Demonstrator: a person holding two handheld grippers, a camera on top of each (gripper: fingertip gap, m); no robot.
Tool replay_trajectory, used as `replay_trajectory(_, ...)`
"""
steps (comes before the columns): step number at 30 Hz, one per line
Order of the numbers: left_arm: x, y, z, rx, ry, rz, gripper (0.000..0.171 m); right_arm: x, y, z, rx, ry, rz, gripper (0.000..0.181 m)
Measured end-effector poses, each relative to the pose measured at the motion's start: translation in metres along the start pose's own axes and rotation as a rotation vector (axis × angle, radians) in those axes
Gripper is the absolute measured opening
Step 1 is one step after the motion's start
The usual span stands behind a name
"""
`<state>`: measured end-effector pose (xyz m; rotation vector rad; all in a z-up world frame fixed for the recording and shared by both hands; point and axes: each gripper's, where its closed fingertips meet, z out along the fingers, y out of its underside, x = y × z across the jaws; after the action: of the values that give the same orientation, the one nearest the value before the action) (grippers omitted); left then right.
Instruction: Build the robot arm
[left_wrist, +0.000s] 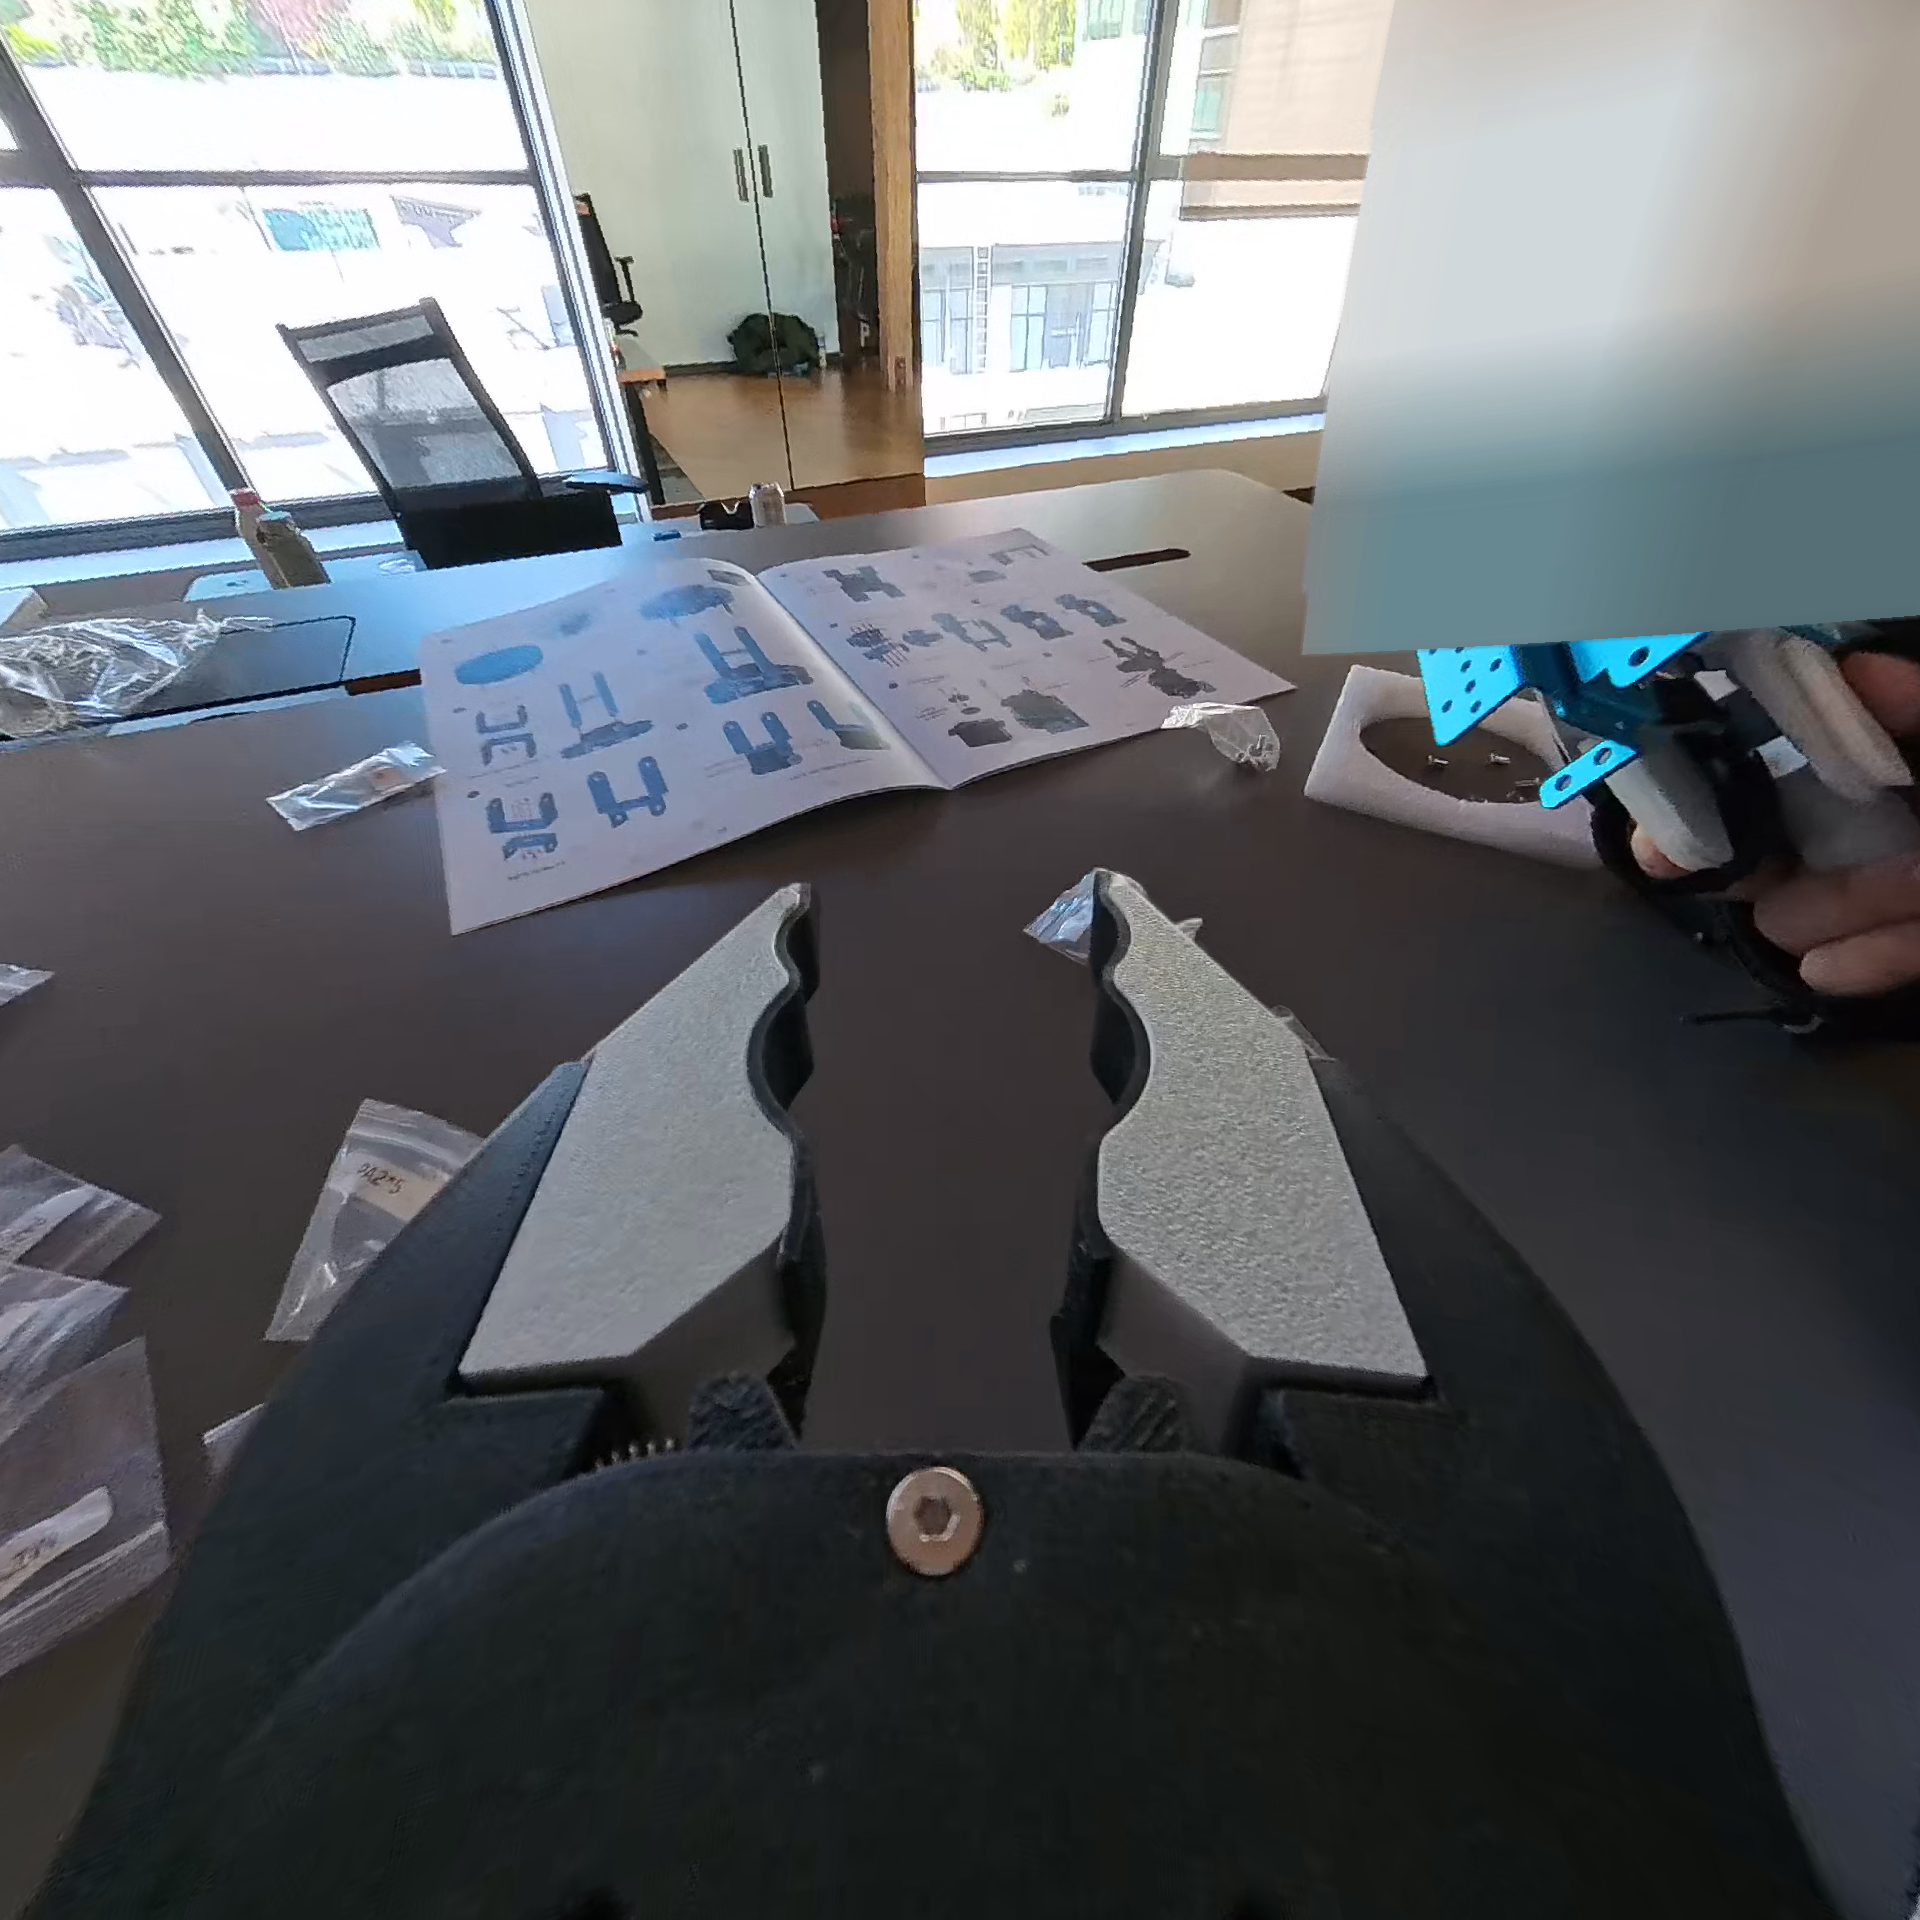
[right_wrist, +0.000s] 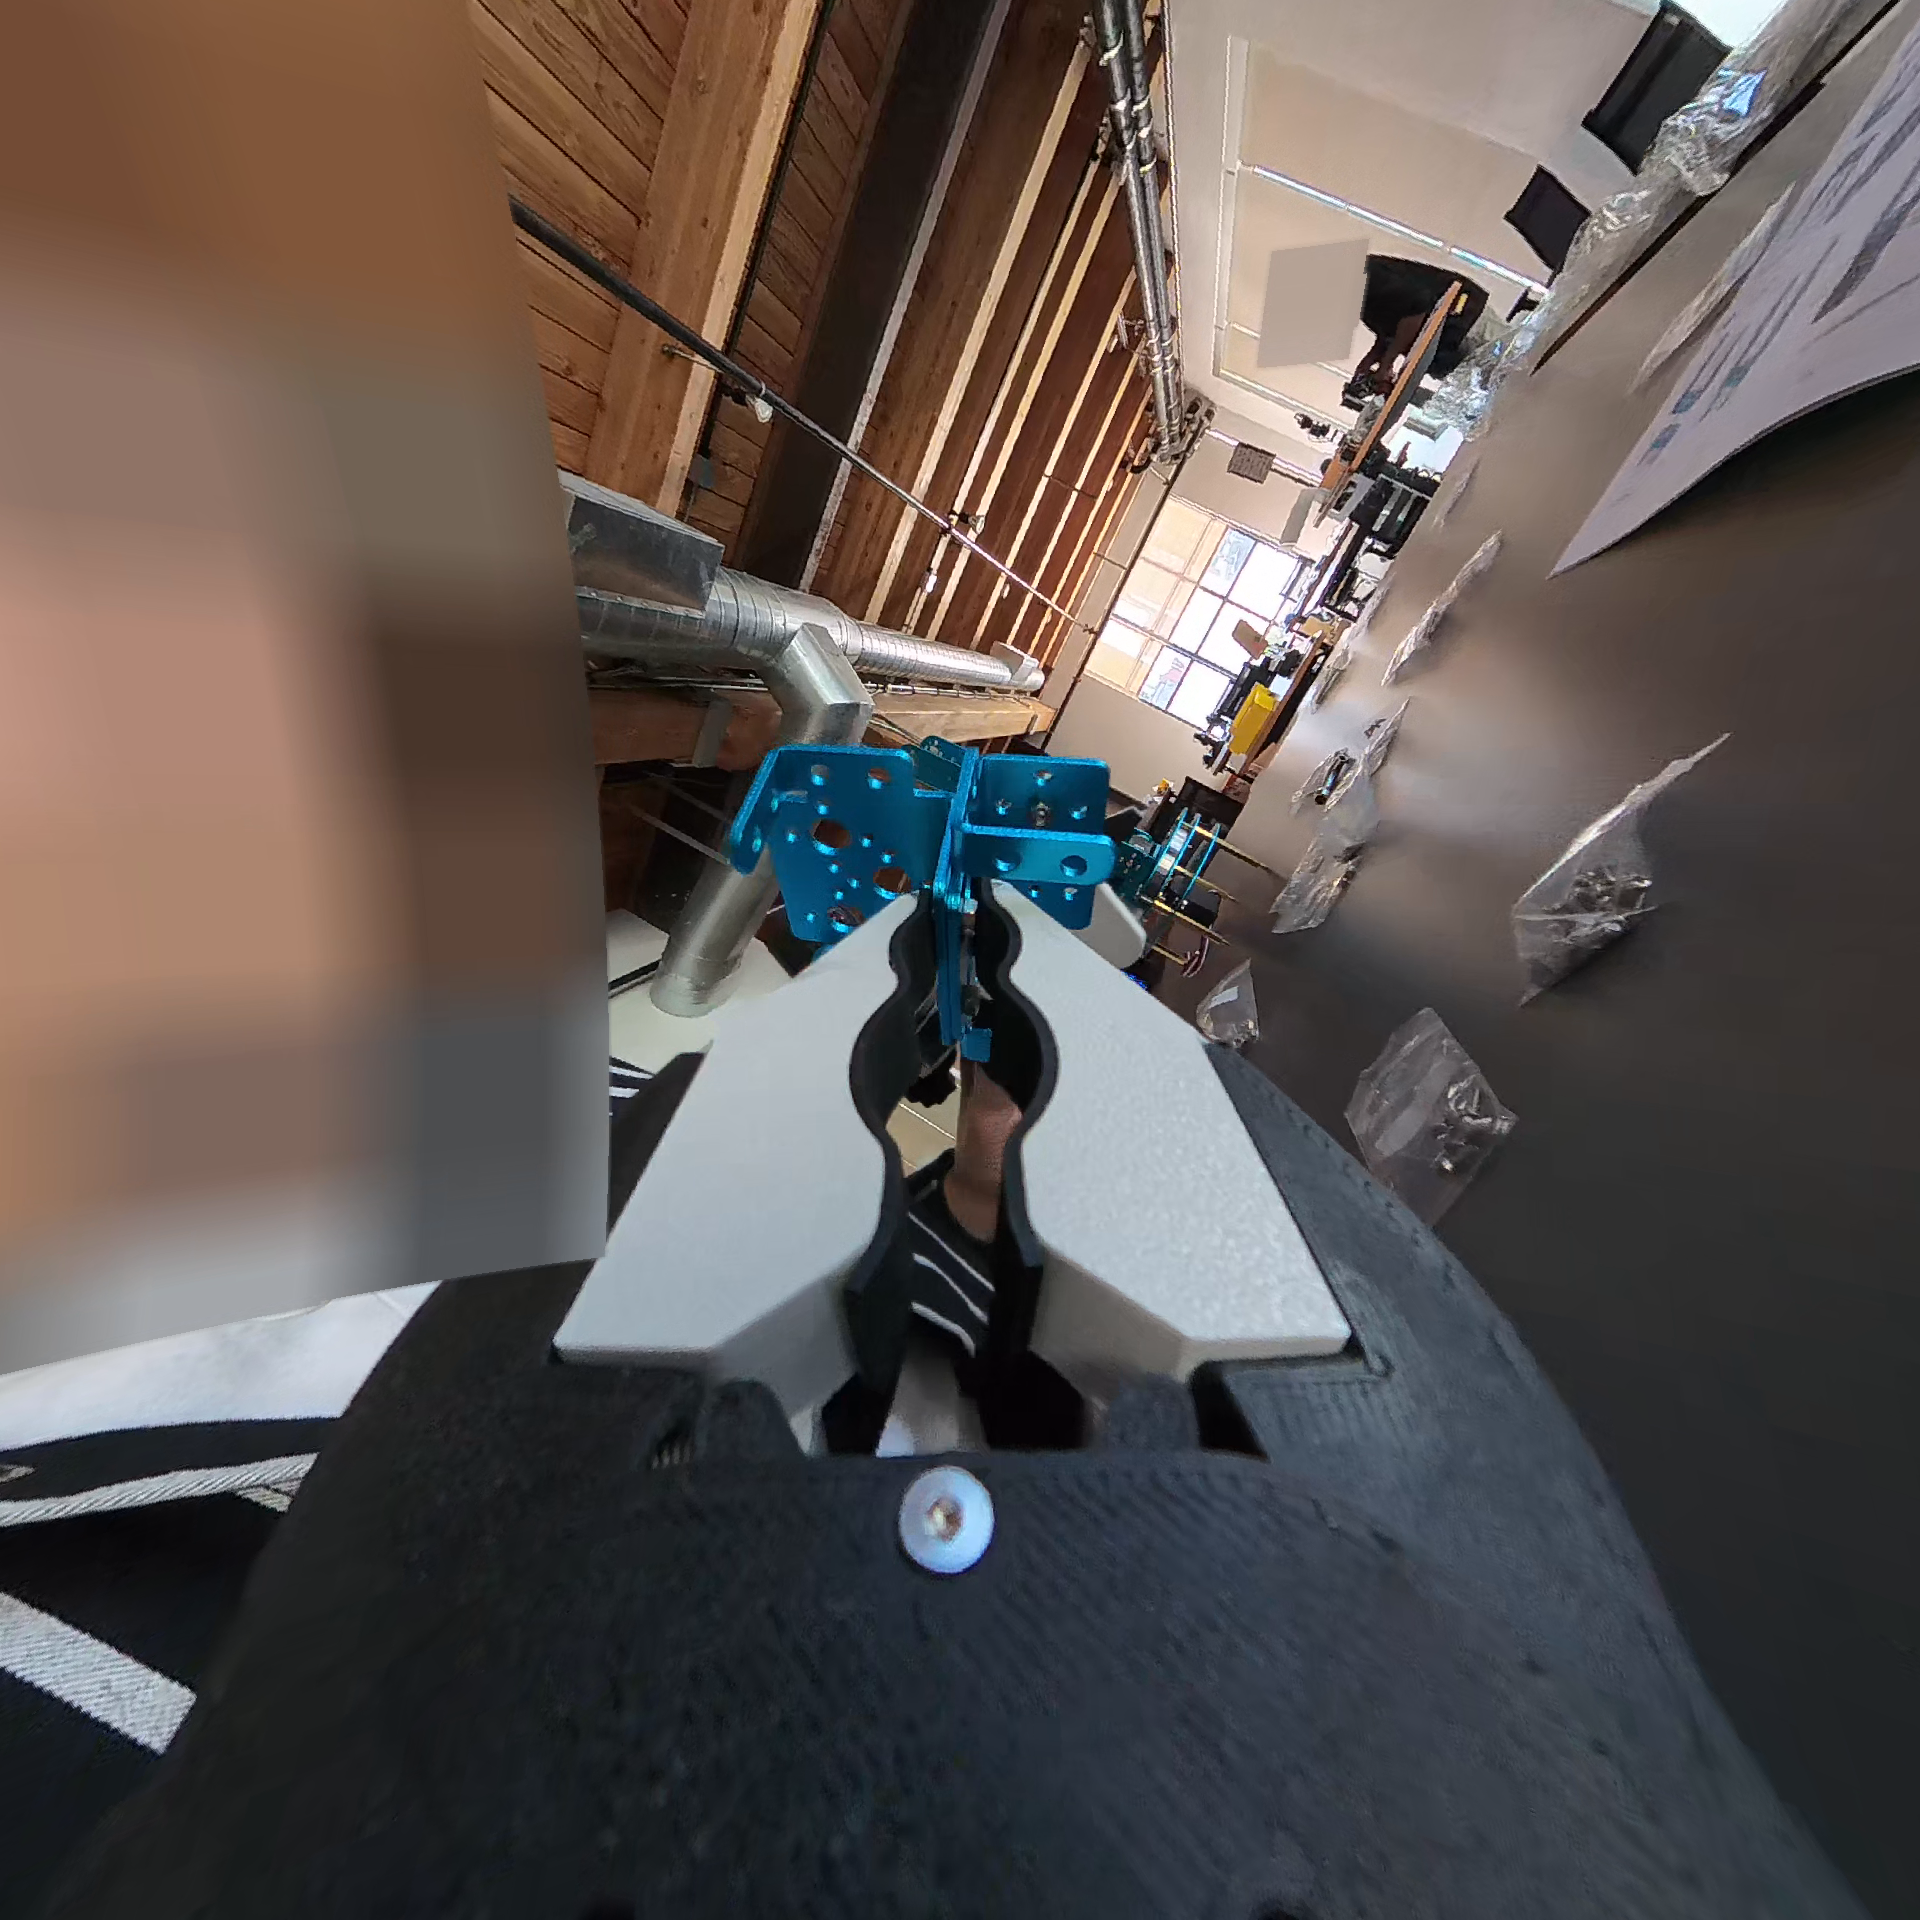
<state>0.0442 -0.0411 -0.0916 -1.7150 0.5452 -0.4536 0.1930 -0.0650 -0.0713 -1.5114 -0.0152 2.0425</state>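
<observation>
Two claws: my right claw (right_wrist: 958, 906) clamps a blue bracket assy (right_wrist: 914, 831). My left claw (left_wrist: 951, 914) gapes wide, empty, over the table (left_wrist: 935, 1143) w/ a small plastic bag (left_wrist: 1062, 920) at its tip.

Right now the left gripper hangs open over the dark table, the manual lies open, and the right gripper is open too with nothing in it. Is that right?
Not quite. The right gripper is shut on the blue metal bracket assembly, as the right wrist view shows. The rest holds: the left gripper is open over the dark table, and the manual lies open.

Both grippers, left (left_wrist: 951, 914) and right (right_wrist: 961, 899), have grey scalloped fingers, black textured bodies, one silver screw behind the jaws.
</observation>
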Motion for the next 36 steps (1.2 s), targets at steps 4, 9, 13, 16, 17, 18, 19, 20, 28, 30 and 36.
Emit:
replay_trajectory(4, 0.001, -0.01, 0.0, -0.009, -0.015, -0.086, 0.053, -0.002, 0.001, 0.001, -0.002, -0.003, -0.002, 0.005)
replay_trajectory(9, 0.033, -0.051, 0.028, 0.038, 0.09, -0.137, 0.053, -0.003, 0.001, 0.001, -0.007, 0.025, -0.056, 0.005)
replay_trajectory(13, 0.06, -0.07, 0.023, 0.067, 0.172, -0.109, 0.058, -0.002, -0.002, -0.001, -0.002, 0.057, -0.104, 0.005)
replay_trajectory(16, 0.039, -0.074, -0.017, 0.11, 0.111, -0.124, 0.058, -0.007, -0.006, -0.004, 0.012, 0.067, -0.154, 0.005)
replay_trajectory(17, 0.025, -0.072, -0.035, 0.114, 0.07, -0.127, 0.056, -0.009, -0.007, -0.004, 0.013, 0.07, -0.171, 0.005)
replay_trajectory(18, 0.007, -0.069, -0.055, 0.117, 0.015, -0.119, 0.055, -0.011, -0.007, -0.003, 0.011, 0.072, -0.186, 0.005)
replay_trajectory(19, -0.015, -0.065, -0.078, 0.117, -0.059, -0.095, 0.055, -0.013, -0.006, -0.002, 0.005, 0.071, -0.201, 0.005)
replay_trajectory(20, -0.04, -0.061, -0.102, 0.112, -0.145, -0.06, 0.055, -0.014, -0.004, 0.0, -0.002, 0.069, -0.218, 0.005)
replay_trajectory(28, -0.224, -0.065, -0.262, 0.191, -0.583, 0.007, 0.079, -0.041, 0.007, 0.023, -0.045, 0.076, -0.278, 0.005)
replay_trajectory(30, -0.252, -0.054, -0.263, 0.164, -0.58, -0.01, 0.091, -0.051, 0.011, 0.032, -0.047, 0.093, -0.309, 0.004)
replay_trajectory(36, -0.287, -0.019, -0.219, 0.072, -0.426, -0.079, 0.099, -0.072, 0.045, 0.072, -0.028, 0.134, -0.377, 0.004)
